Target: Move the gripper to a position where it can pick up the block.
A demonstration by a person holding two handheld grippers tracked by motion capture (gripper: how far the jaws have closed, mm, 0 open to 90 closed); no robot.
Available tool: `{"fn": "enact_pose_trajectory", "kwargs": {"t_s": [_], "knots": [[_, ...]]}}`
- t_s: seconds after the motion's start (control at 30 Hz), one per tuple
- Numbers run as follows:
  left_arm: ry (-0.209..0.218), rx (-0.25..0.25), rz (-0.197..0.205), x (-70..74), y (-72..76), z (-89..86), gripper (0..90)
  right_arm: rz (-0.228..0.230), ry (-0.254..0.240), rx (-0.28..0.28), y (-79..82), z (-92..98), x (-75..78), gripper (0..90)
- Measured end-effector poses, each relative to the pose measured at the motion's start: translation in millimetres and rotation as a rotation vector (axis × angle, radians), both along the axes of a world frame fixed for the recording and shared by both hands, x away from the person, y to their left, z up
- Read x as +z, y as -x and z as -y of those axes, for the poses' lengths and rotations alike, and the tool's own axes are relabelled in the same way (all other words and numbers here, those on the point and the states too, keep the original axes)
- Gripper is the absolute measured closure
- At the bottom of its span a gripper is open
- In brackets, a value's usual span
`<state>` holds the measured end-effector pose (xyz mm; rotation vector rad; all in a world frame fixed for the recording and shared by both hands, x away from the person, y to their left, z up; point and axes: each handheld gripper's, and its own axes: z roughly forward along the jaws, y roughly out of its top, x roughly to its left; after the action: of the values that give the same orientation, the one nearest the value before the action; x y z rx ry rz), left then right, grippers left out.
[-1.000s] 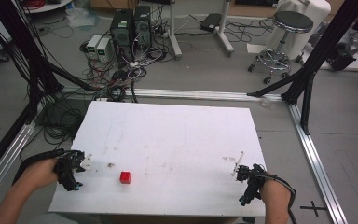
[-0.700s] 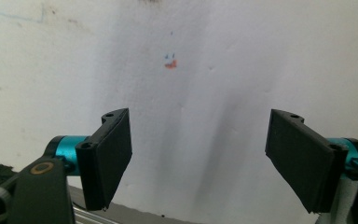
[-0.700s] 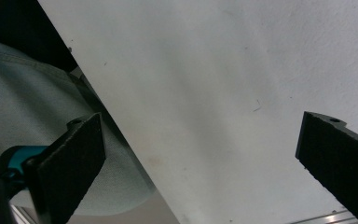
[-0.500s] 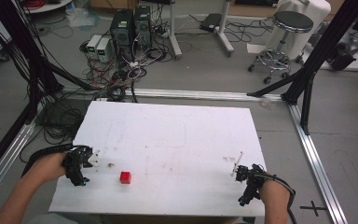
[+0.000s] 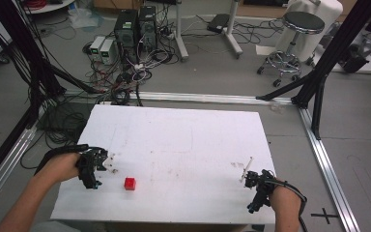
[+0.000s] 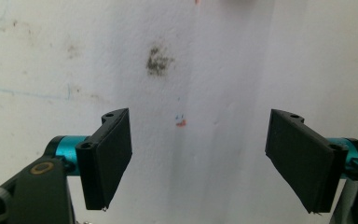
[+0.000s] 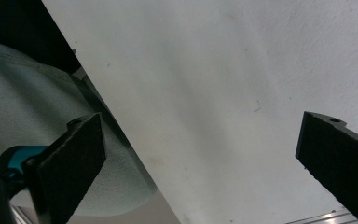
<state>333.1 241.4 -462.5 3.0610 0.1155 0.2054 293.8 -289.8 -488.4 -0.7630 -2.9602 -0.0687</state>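
Note:
A small red cube (image 5: 130, 183) sits on the white table (image 5: 183, 140) near its front left. My left gripper (image 5: 96, 165) is just left of the cube, a short gap away, held low over the table. In the left gripper view it (image 6: 198, 126) is open, with its jaws wide apart over bare, smudged white surface. My right gripper (image 5: 256, 189) rests at the front right corner of the table. It (image 7: 200, 135) is open too, with nothing between its jaws, over the table's front edge.
A thin white stick (image 5: 246, 169) juts up beside the right gripper. Pale cloth (image 7: 37, 107) shows below the table's edge in the right gripper view. Beyond the table lie cables, computer boxes (image 5: 135, 24), a stool (image 5: 297, 29) and black frame legs (image 5: 319, 82).
My left gripper has slid to the right, closer to the red cube. The right gripper and the cube have stayed in place.

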Motion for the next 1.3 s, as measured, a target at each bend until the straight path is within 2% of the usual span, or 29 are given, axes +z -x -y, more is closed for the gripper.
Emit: {"fn": "enact_pose_trajectory", "kwargs": {"t_s": [0.13,0.23,0.5,0.73,1.3], "knots": [[-0.011,-0.039,-0.009,-0.7,-2.3,14.9,23.0,-0.003,-0.006,0.002,0.4,-0.9,0.5,0.9],[-0.006,-0.035,-0.013,-2.2,-2.3,19.0,23.0,0.0,-0.004,0.015,0.1,-0.4,0.5,0.9],[-0.012,-0.062,-0.032,-6.7,-3.1,32.8,23.0,-0.004,-0.014,-0.005,1.8,-1.7,1.7,0.9],[-0.025,-0.078,-0.035,-11.1,-2.5,42.9,23.0,0.003,-0.009,0.011,1.4,-1.5,1.8,0.9],[-0.05,-0.122,-0.057,-28.4,0.5,71.3,23.0,-0.004,-0.015,0.003,2.5,-2.6,1.0,0.9]]}}
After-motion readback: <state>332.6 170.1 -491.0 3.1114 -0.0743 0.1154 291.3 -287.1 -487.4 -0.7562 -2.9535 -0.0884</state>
